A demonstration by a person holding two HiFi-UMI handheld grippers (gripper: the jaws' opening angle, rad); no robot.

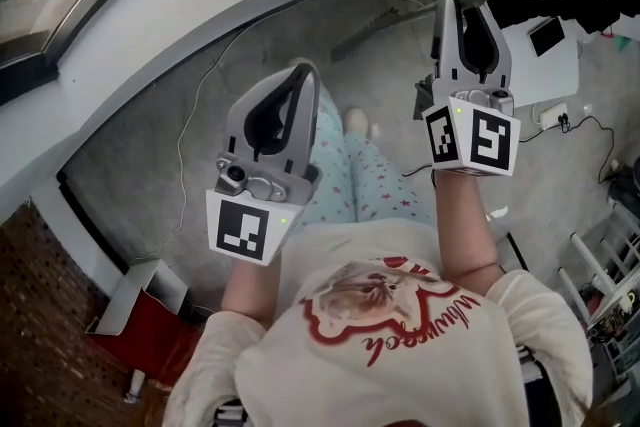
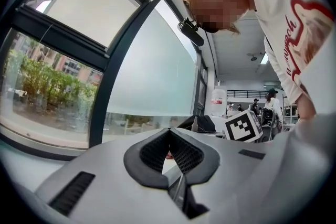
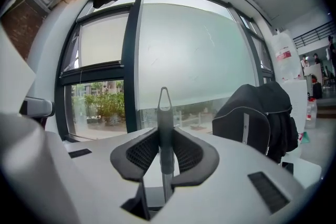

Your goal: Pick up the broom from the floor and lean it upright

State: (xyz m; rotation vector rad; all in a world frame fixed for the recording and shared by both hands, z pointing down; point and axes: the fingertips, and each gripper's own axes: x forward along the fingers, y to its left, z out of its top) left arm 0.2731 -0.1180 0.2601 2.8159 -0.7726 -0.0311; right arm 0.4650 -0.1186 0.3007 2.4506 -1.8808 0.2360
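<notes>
Broom handle (image 3: 164,113) clamped in right claw (image 3: 164,136); left claw (image 2: 169,134) closed, empty.

I could read hardly anything. The cream cotton T-shirt (image 1: 300,385) behind my left claw (image 1: 303,70) and my right claw (image 1: 468,5) carried red cursive lettering (image 1: 420,330), upside down to me and too looped to spell out. The right white marker cube (image 1: 470,135) and the left white marker cube (image 1: 245,227) bore only black square patterns, no letters. Ahead of my right claw and off to its right, a tall pale plastic water bottle (image 3: 281,42) wore a red label (image 3: 284,55) too small to read.
</notes>
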